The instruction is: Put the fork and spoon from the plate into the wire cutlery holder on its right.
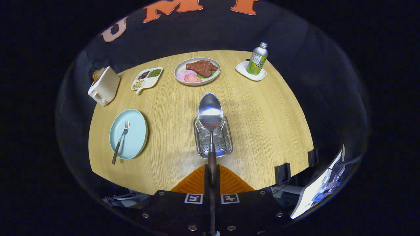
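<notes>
Above the wire cutlery holder [213, 137] on the counter [262, 114], the tool [212, 178] grips the spoon [210, 113] by its handle, bowl forward. Judging by this, delivery is in hand; next comes lowering and letting go, then fetching the fork [120, 141] from the plate [128, 134].

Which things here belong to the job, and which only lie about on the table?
Job: spoon clamped in the gripper, over the wire cutlery holder; fork on the blue plate.
Lying about: toaster, divided dish, food plate, bottle on its saucer.
</notes>
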`<state>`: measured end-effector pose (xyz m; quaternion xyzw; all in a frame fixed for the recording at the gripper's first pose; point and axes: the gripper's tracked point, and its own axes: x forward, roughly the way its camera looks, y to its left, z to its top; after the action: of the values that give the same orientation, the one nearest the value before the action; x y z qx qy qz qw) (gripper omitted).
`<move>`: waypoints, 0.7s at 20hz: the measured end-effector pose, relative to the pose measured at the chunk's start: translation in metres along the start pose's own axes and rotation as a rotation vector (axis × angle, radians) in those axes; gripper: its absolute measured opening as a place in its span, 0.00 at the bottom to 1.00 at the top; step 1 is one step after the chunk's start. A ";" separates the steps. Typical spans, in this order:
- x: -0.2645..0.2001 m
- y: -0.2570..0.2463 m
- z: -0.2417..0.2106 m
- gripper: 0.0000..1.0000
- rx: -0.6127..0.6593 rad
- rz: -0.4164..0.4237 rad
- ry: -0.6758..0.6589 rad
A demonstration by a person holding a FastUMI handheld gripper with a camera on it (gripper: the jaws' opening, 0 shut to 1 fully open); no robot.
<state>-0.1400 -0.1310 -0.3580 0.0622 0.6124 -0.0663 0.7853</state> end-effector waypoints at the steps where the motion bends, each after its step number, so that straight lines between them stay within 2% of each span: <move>1: 0.002 -0.002 -0.003 0.06 -0.012 -0.001 0.012; 8: 0.013 -0.011 -0.002 0.08 -0.042 -0.014 0.044; 11: 0.012 -0.013 0.013 0.10 0.001 -0.007 0.000; 14: 0.002 -0.010 0.042 0.10 0.031 0.009 -0.101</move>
<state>-0.1010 -0.1487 -0.3496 0.0736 0.5708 -0.0752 0.8143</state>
